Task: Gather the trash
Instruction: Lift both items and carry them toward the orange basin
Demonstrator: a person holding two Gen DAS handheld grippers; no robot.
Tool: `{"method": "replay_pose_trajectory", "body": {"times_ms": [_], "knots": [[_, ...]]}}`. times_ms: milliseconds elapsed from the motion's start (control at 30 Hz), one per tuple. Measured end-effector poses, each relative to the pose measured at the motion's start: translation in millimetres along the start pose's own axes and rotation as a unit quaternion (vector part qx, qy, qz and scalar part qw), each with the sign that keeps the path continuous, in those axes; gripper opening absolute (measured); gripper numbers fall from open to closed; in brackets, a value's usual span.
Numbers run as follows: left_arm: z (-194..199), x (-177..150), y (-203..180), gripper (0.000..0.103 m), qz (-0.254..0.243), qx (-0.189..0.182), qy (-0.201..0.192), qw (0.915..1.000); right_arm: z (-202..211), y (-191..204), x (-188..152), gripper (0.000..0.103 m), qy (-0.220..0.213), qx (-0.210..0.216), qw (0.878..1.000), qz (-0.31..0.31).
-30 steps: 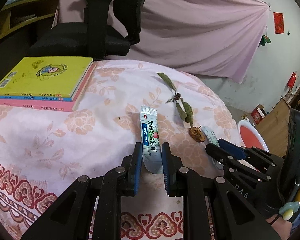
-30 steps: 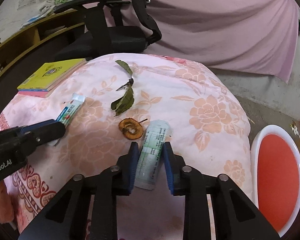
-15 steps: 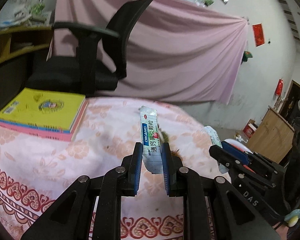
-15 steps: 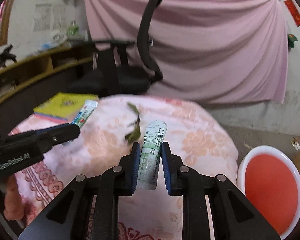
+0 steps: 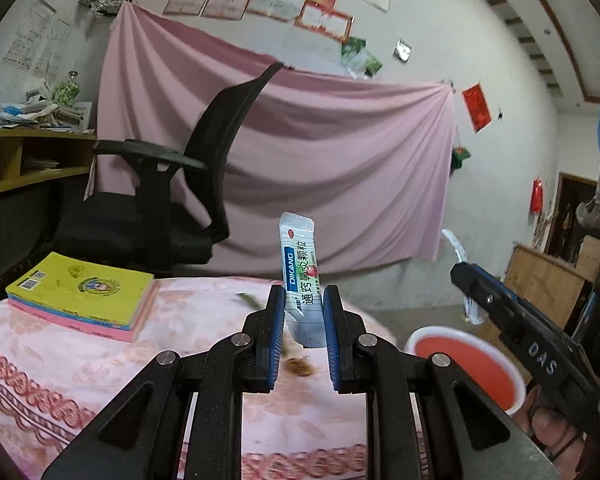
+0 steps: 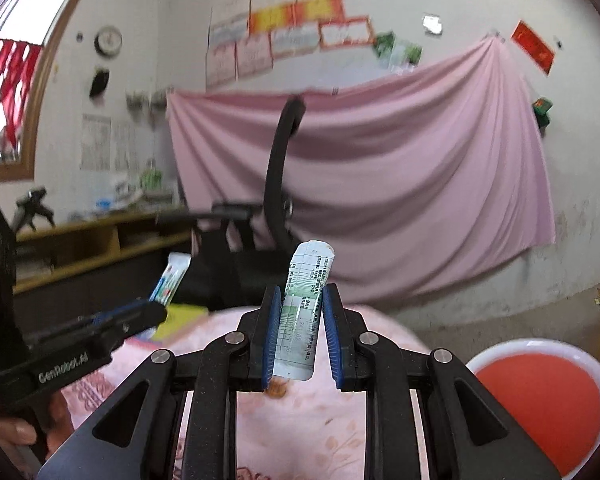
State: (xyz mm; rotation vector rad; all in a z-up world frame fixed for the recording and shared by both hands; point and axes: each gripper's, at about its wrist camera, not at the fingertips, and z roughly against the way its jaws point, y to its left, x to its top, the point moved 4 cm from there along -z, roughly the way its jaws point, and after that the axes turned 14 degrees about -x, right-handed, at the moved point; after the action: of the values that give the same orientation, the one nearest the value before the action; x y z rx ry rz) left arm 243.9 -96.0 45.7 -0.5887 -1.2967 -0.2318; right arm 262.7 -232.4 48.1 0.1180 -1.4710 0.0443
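My left gripper point(image 5: 300, 304) is shut on a white and blue sachet point(image 5: 299, 268) and holds it upright, well above the pink floral table point(image 5: 80, 352). My right gripper point(image 6: 298, 308) is shut on a green and white sachet point(image 6: 306, 292), also lifted above the table point(image 6: 320, 432). The right gripper shows at the right of the left wrist view point(image 5: 460, 270), the left gripper at the left of the right wrist view point(image 6: 156, 312). A brown dried fruit slice point(image 5: 299, 367) and a green leaf twig point(image 5: 248, 300) lie on the table. A red and white bin point(image 6: 548, 400) stands to the right.
A stack of yellow and pink books point(image 5: 84, 296) lies at the table's left. A black office chair point(image 5: 172, 208) stands behind the table, before a pink curtain point(image 5: 340, 160). A wooden shelf point(image 5: 16, 160) runs along the left wall. The bin also shows in the left wrist view point(image 5: 464, 368).
Both grippers have lifted their sachets off the table and tilted upward, so the views now show the wall and curtain. The fruit slice and twig stay on the table.
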Motion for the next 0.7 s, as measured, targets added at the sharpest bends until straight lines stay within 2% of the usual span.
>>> {"method": "replay_pose_trajectory", "body": {"times_ms": [167,300,500,700], "knots": [[-2.0,3.2,-35.4,0.016,-0.042,-0.016,-0.021,0.9988,16.7,-33.9,9.2,0.020,-0.044,-0.036,0.998,-0.017],[-17.5,7.2,-60.8,0.016,-0.058,-0.035,-0.016,0.9975,25.7,-62.3,11.8,0.020,-0.058,-0.067,0.996,-0.032],[-52.3,14.3,-100.5,0.016,-0.082,-0.084,0.004,0.9931,31.2,-102.8,7.8,0.020,-0.051,-0.111,0.991,-0.054],[-94.0,7.4,-133.4,0.016,-0.081,-0.125,0.050,0.9876,31.6,-145.8,1.2,0.020,-0.030,-0.154,0.983,-0.097]]}}
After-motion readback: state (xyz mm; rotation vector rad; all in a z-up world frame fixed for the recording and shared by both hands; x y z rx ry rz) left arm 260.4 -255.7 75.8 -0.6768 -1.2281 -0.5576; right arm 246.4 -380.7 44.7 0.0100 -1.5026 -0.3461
